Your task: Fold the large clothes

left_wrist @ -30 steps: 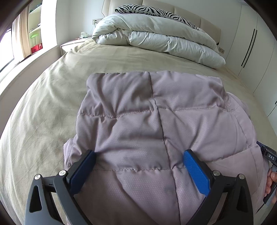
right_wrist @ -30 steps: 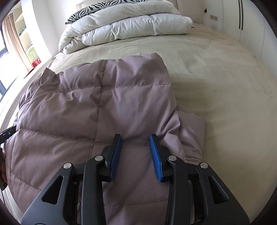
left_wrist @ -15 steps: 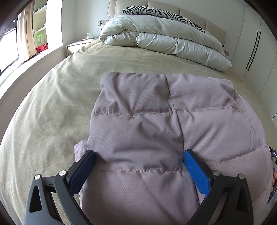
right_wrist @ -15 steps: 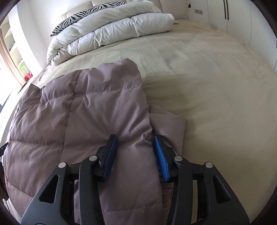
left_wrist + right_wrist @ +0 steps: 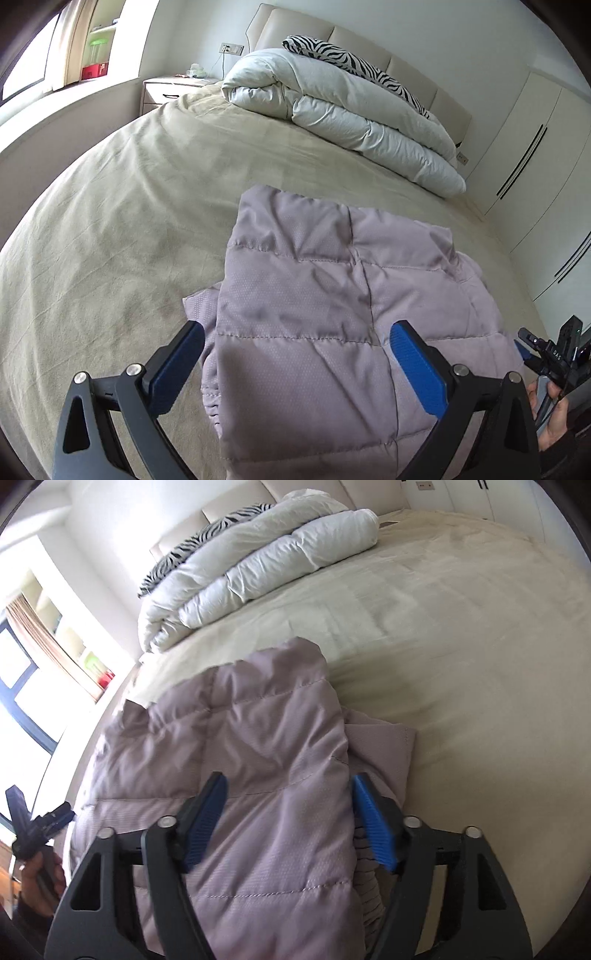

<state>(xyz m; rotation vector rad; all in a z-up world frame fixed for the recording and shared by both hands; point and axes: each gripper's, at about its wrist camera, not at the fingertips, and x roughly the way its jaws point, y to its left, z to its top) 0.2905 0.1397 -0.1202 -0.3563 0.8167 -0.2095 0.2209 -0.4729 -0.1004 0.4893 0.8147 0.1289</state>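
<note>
Jacket [image 5: 332,314] (folded) near bed [image 5: 129,221] edge

The jacket [image 5: 332,314] lies folded on the bed [image 5: 110,229], near the foot end. Way behind it, up by the headboard [image 5: 332,40], the duvet [image 5: 340,122] is rolled across the bed with a pillow [image 5: 347,59] on top. Nightstand [image 5: 173,90] sits left of the bed, wardrobe [image 5: 532,147] on the right.
</note>
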